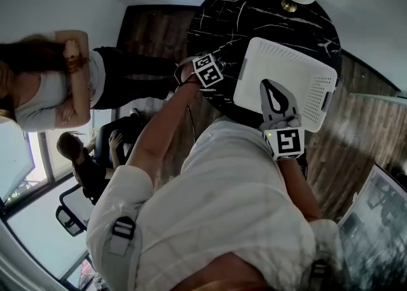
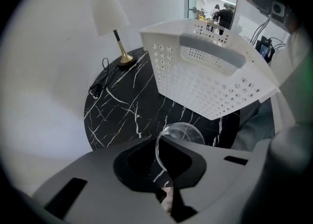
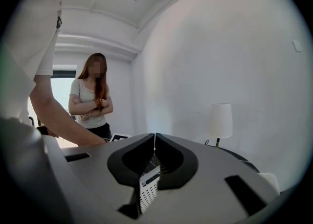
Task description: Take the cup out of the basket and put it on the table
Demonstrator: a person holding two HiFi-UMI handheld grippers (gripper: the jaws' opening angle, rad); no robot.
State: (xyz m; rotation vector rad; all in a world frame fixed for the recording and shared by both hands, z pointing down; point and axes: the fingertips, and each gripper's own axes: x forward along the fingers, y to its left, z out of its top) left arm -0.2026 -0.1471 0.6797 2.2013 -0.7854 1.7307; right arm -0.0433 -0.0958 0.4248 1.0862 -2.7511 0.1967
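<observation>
We wear a white textured short-sleeve shirt (image 1: pixel 216 201), with a grey strap buckle (image 1: pixel 123 228) at the shoulder. Right gripper (image 1: pixel 275 91): pale grey shell, black teardrop window. Left gripper (image 2: pixel 165 142): same grey moulding, dark inner recess. Both carry white cubes with black square markers: left cube (image 1: pixel 208 70), right cube (image 1: pixel 286 142).

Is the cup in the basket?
No, the left gripper holds the cup outside the basket, below its side.
</observation>
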